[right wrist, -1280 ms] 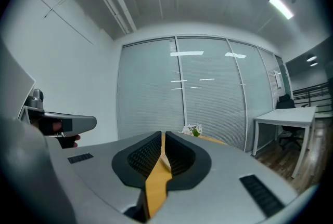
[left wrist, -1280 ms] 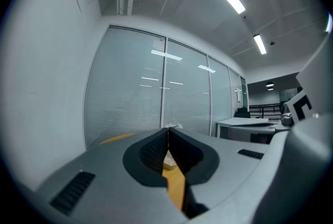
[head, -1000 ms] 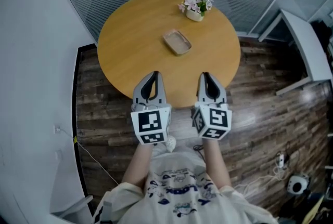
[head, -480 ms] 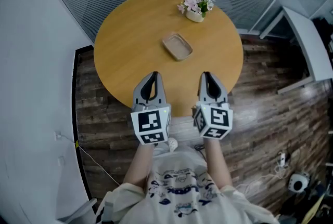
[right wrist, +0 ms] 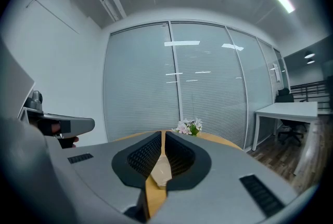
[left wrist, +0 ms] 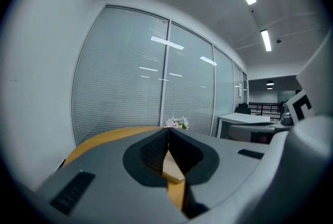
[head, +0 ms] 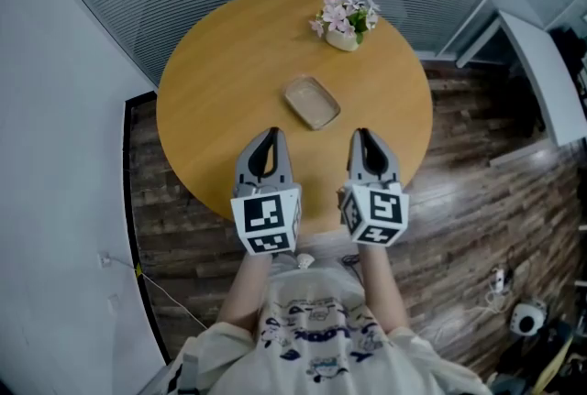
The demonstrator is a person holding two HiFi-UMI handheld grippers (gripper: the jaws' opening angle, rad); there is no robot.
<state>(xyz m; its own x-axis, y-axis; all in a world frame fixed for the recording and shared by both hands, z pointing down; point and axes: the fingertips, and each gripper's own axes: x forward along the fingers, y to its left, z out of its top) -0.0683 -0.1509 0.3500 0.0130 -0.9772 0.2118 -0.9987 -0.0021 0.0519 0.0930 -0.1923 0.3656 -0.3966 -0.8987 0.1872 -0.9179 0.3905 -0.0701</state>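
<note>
Shallow beige rectangular tray (head: 312, 103) sits mid-way across the round wooden table (head: 211, 82), just ahead of my tongs. My left gripper (head: 265, 138) and right gripper (head: 366, 137) hover at the near edge, jaws together, empty. Pink flower pot (head: 344, 17) at the far edge.

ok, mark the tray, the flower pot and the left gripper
tray (head: 312, 102), head view, middle of its floor
flower pot (head: 341, 40), head view, pot wall under the blooms
left gripper (head: 267, 133), head view, where its fingertips meet
</note>
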